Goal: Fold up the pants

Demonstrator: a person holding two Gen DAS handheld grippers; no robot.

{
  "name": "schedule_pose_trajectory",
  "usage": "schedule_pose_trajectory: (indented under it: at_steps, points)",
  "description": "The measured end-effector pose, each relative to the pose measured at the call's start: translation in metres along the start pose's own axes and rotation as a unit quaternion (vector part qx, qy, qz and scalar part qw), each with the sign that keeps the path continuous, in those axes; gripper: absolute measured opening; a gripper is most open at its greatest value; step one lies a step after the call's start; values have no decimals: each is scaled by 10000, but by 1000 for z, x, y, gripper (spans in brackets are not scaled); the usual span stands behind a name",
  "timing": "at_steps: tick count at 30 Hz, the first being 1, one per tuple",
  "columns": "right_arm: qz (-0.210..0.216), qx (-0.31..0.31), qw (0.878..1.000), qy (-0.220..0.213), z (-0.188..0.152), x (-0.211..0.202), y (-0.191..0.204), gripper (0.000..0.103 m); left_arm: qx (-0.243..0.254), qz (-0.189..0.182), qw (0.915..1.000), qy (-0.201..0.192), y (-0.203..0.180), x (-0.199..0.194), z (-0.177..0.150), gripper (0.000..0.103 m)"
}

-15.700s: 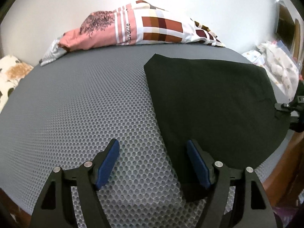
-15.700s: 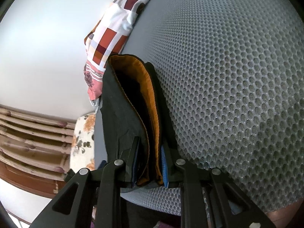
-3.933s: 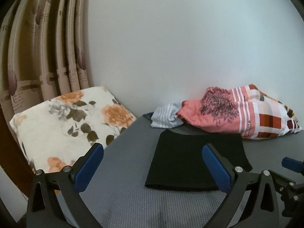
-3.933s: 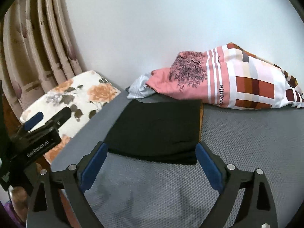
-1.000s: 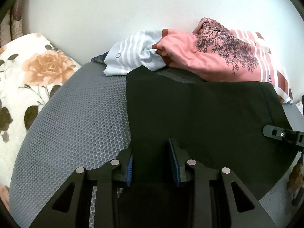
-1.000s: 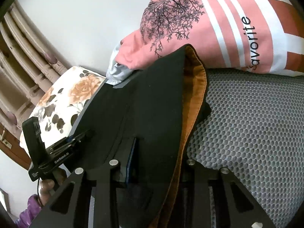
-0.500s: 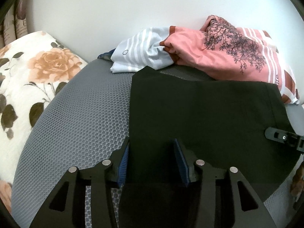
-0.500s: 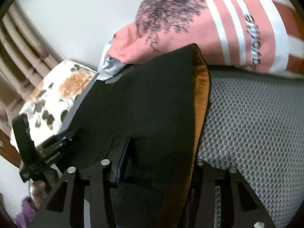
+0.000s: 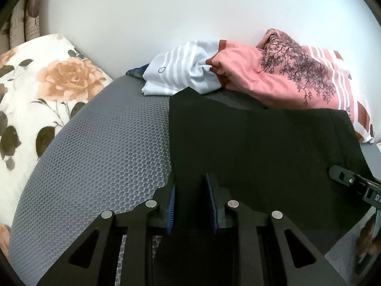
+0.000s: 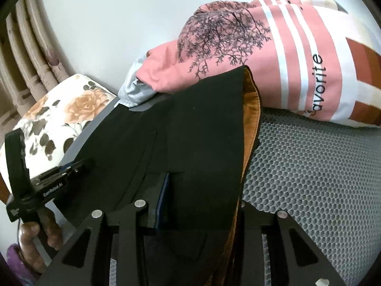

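Observation:
The black pants (image 9: 250, 143) lie folded on the grey mesh mat (image 9: 107, 155), their far edge against a heap of clothes. My left gripper (image 9: 190, 200) has the near left corner of the fold between its blue pads (image 9: 172, 205), and its jaws are closing on the cloth. In the right wrist view the pants (image 10: 202, 124) show an orange lining (image 10: 252, 109) along their right edge. My right gripper (image 10: 202, 197) is closing on that near right edge. One blue pad (image 10: 164, 190) shows; the other finger is hidden under the cloth.
A pink, white and brown heap of clothes (image 9: 285, 76) lies along the white wall behind the pants. A floral pillow (image 9: 35, 95) sits left of the mat, with curtains (image 10: 28, 59) beyond. A hand (image 10: 31, 243) holds the left gripper's body (image 10: 52, 183).
The left jaws widened half a second ago and have narrowed again on the pants' corner. The right gripper has rolled a little and shifted slightly, with the cloth still between its fingers.

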State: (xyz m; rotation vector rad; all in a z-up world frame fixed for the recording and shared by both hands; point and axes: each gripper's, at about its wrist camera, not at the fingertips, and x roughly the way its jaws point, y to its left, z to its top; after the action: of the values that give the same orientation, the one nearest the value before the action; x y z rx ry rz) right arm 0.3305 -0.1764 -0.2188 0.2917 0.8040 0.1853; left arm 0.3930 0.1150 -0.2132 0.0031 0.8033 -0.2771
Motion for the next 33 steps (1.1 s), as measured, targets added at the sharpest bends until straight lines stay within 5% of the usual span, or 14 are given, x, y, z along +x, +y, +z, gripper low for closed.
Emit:
schedule_pose_trajectory:
  at_steps: [33]
  points:
    - [-811, -489, 9955, -30, -2, 5, 21, 37, 111, 342, 9994, -18, -4, -1, -1, 27]
